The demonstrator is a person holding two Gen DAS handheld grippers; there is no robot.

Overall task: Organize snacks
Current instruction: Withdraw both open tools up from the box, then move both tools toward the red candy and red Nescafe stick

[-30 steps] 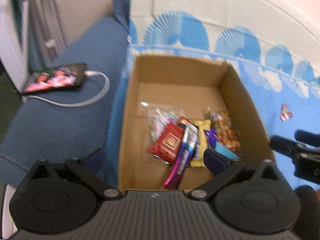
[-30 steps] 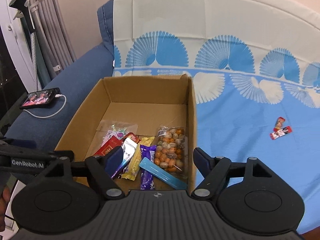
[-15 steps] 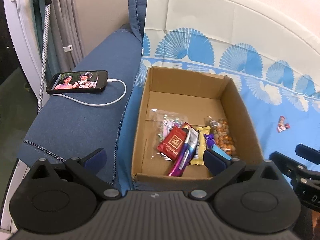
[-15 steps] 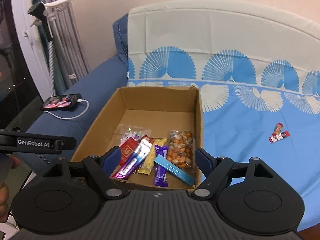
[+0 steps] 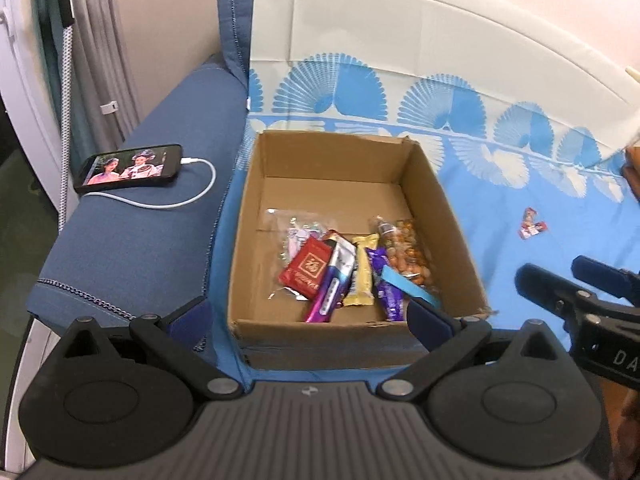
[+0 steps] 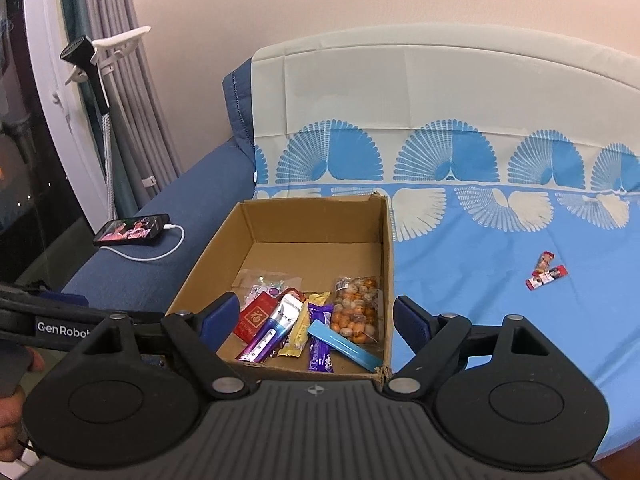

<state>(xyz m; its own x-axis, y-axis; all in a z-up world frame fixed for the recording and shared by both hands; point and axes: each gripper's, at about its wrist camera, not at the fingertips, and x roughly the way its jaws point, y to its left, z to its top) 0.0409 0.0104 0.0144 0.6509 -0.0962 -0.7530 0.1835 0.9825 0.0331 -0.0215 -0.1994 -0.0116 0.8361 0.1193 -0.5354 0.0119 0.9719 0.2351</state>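
Black plastic right gripper (image 6: 316, 320) showing blue-padded fingers (image 6: 219, 316), silver pivot screws (white lettering marking the left gripper (image 6: 64, 328)).

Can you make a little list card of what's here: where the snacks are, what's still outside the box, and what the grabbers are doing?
box: open cardboard box on the blue sheet
inside: red packet, peanut bag, blue bar, others
outside: two small snacks, right of the box
left hand-held gripper: open, empty
right hand-held gripper: jaws opening, empty
nearby: phone on its cable
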